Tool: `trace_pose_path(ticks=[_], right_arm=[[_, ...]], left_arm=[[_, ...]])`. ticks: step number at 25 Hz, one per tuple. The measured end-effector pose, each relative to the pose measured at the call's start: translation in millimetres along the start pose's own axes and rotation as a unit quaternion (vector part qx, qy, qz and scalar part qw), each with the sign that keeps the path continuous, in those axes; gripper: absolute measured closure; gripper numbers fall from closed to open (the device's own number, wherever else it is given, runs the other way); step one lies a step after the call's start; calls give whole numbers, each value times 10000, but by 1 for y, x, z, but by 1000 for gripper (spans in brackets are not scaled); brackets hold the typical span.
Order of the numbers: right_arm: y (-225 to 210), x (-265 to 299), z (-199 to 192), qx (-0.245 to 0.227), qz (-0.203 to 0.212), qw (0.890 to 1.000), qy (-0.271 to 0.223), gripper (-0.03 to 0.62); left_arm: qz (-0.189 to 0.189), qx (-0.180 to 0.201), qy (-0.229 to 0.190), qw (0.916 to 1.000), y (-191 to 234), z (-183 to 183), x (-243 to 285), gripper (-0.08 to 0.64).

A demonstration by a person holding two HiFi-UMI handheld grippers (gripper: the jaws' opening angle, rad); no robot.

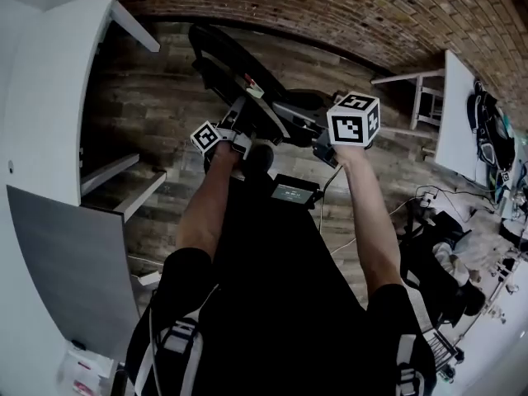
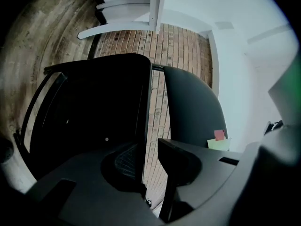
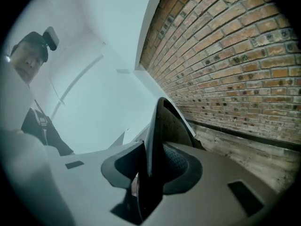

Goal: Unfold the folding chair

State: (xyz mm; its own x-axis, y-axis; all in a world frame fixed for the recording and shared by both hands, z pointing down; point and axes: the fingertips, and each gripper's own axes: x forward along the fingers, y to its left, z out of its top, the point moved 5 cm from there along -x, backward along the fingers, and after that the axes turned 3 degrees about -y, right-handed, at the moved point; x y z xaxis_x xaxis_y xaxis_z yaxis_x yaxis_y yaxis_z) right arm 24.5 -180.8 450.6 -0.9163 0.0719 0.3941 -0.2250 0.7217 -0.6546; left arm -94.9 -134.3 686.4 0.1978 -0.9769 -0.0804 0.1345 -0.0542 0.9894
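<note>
The black folding chair (image 1: 247, 89) stands on the wooden floor in front of me, partly folded. My left gripper (image 1: 241, 137) is at its left side. In the left gripper view the thin edge of a black chair panel (image 2: 94, 117) runs between the jaws of the left gripper (image 2: 150, 152). It lies against the left pad (image 2: 126, 161), and a gap shows on the other side. My right gripper (image 1: 328, 141) is at the chair's right side. In the right gripper view the right gripper (image 3: 150, 161) is shut on the edge of a curved dark grey panel (image 3: 167, 124).
A white table (image 1: 49, 97) stands at the left and another white table (image 1: 455, 114) at the right, with cables and bags (image 1: 462, 254) beside it. A brick wall (image 1: 346, 7) runs behind the chair. A black box with a screen (image 1: 295, 192) hangs at the person's waist.
</note>
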Motion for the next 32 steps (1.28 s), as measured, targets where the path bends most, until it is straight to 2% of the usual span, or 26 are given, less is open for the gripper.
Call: trace_pose_path(ticks=[4, 9, 12, 15, 18, 22, 26, 32], right_arm=[[13, 5, -6, -81, -154, 9998, -37, 476], [38, 20, -20, -267, -351, 9990, -111, 476], [48, 21, -25, -113, -522, 9981, -300, 477], [55, 14, -22, 251, -884, 9940, -596, 477], [61, 5, -22, 635, -1305, 9848, -953, 476], [72, -8, -35, 927, -1622, 9704, -1530, 476], [75, -23, -55, 1093, -1897, 9564, -1932, 476], [76, -55, -80, 1334, -2265, 9327, -2468, 476]], left_arm=[[-1, -224, 123, 9997, 6, 7, -8, 462], [26, -265, 448, 9986, -1, 12, -25, 462], [105, -117, 728, 9972, -2, 14, -30, 462], [93, 26, 1151, 9933, -11, 7, -27, 460], [120, -136, 1508, 9884, -18, -2, -21, 443], [140, -253, 1956, 9802, -18, -17, -16, 420], [308, -103, 2350, 9715, -11, -34, -11, 419], [444, 372, 2943, 9540, -12, -62, 7, 419]])
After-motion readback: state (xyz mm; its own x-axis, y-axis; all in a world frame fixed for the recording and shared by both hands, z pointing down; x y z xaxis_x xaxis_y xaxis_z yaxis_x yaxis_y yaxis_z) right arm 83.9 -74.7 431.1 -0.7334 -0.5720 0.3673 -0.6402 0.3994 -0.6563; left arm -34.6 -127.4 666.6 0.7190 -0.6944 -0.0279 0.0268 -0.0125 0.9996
